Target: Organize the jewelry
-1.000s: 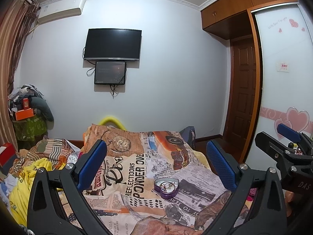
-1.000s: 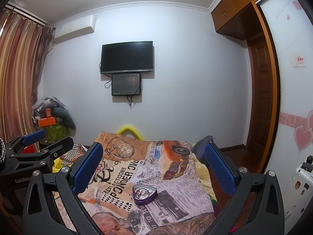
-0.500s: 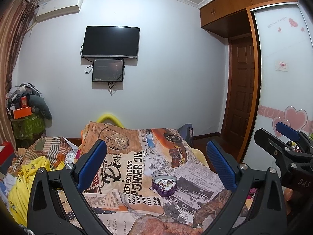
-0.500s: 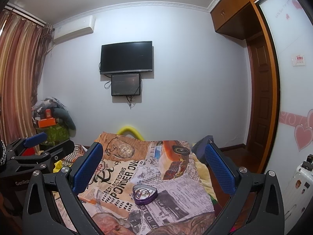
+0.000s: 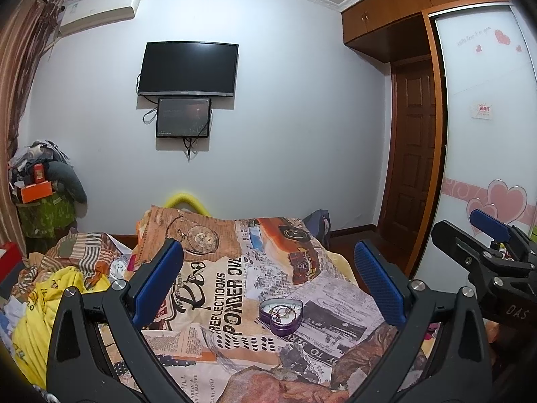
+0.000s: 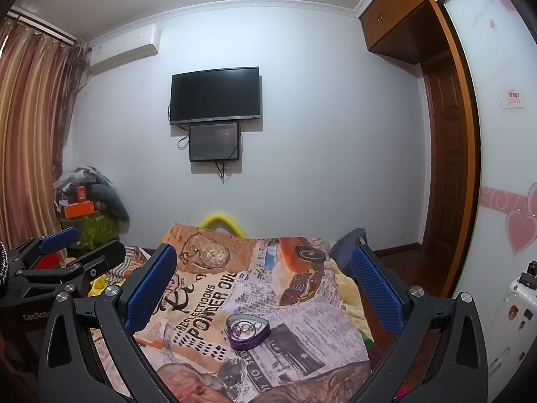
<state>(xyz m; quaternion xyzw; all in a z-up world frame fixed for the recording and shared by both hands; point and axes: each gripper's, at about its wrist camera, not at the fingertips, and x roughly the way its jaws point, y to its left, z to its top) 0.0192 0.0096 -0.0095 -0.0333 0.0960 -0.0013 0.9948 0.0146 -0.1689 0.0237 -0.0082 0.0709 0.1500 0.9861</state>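
Observation:
A purple heart-shaped tin (image 5: 281, 314) (image 6: 248, 331) lies open on the newsprint-patterned bedspread (image 5: 235, 288) (image 6: 302, 346), with rings and small jewelry inside. My left gripper (image 5: 268, 268) hovers above and short of the tin, open, nothing between its blue pads. My right gripper (image 6: 263, 270) is likewise held back from the tin, open and empty. Each gripper shows at the edge of the other's view: the right one (image 5: 486, 235) at the right edge, the left one (image 6: 67, 245) at the left edge.
Crumpled yellow and striped clothes (image 5: 60, 282) lie on the bed's left side. A cluttered stand with an orange box (image 5: 37, 191) is by the curtain. A TV (image 5: 189, 69) hangs on the far wall. Door and wardrobe (image 5: 416, 161) stand right; a white suitcase (image 6: 510, 322) sits low right.
The left wrist view has drifted slightly; the tin sits a little further left and lower in it. Both grippers stay open and nothing has been grasped.

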